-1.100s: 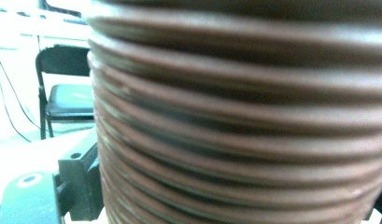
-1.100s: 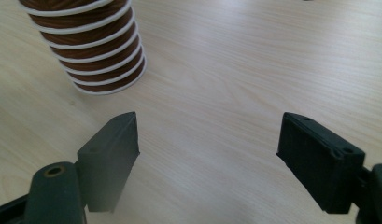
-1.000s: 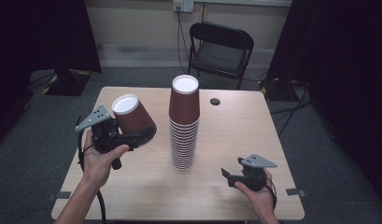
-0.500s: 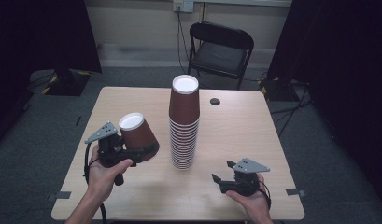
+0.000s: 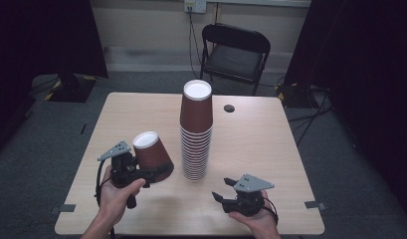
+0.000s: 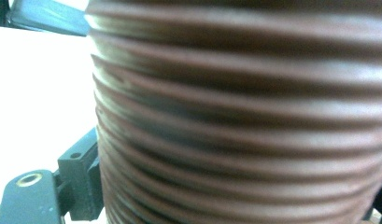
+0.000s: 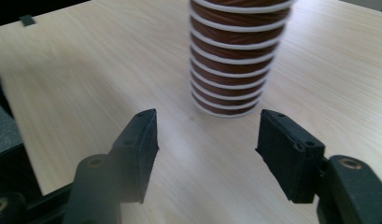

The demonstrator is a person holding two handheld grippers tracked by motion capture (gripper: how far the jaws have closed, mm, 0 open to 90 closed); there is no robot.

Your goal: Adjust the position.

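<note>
A tall stack of brown ribbed paper cups [image 5: 195, 134] stands upside down at the middle of the wooden table [image 5: 270, 144]. My left gripper [image 5: 150, 168] is shut on a single brown cup [image 5: 151, 153], held tilted just left of the stack, white rim up and away from me. In the left gripper view the cup's ribbed wall [image 6: 240, 121] sits right in front of the camera. My right gripper [image 5: 220, 189] rests low at the front right, open and holding nothing. The right gripper view has its jaws wide apart [image 7: 207, 149], aimed at the stack's base [image 7: 230, 60].
A black folding chair [image 5: 236, 50] stands beyond the far edge of the table. A small dark round spot [image 5: 229, 108] lies on the tabletop behind the stack. Bare wood [image 7: 62, 70] stretches left of the stack.
My left gripper has carried the single cup down and toward the front of the table, closer to the stack's base. My right gripper has shifted slightly left and stays open.
</note>
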